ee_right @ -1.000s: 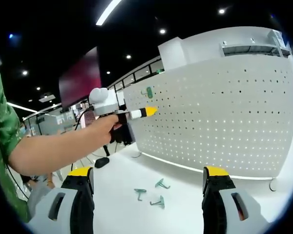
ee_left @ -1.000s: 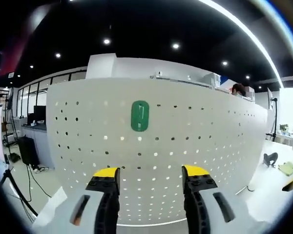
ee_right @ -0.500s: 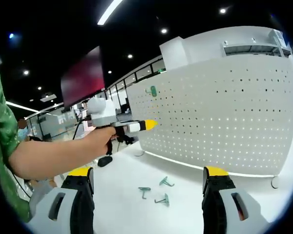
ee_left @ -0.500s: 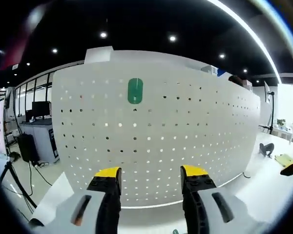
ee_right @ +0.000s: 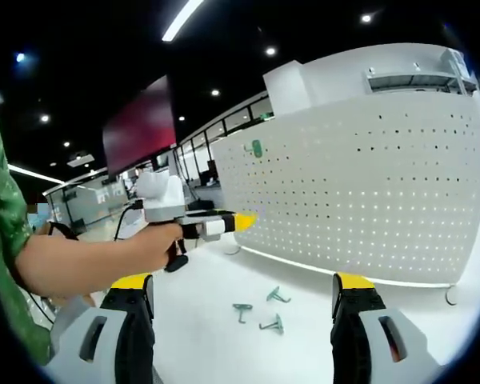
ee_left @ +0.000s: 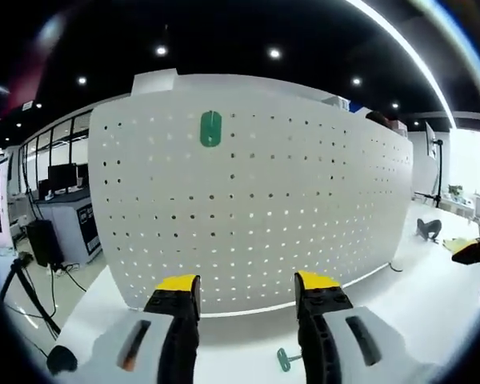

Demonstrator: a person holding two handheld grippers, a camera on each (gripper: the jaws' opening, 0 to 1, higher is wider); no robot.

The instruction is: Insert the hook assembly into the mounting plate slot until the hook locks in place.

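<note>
White tabletop (ee_right: 224, 328), 3 loose hooks (ee_right: 260, 310)

A: Where does the left gripper view look from?

B: Low over the table (ee_left: 432, 312), facing the pegboard (ee_left: 304, 208) head-on, near, its fingers (ee_left: 178, 292) rising to the board's base.

A: And the right gripper view?

B: Further back and off to the side, facing the pegboard (ee_right: 368, 200) at a slant. Both views share the board and its green hook plate (ee_left: 210, 129) (ee_right: 257, 148), above the fingers.
</note>
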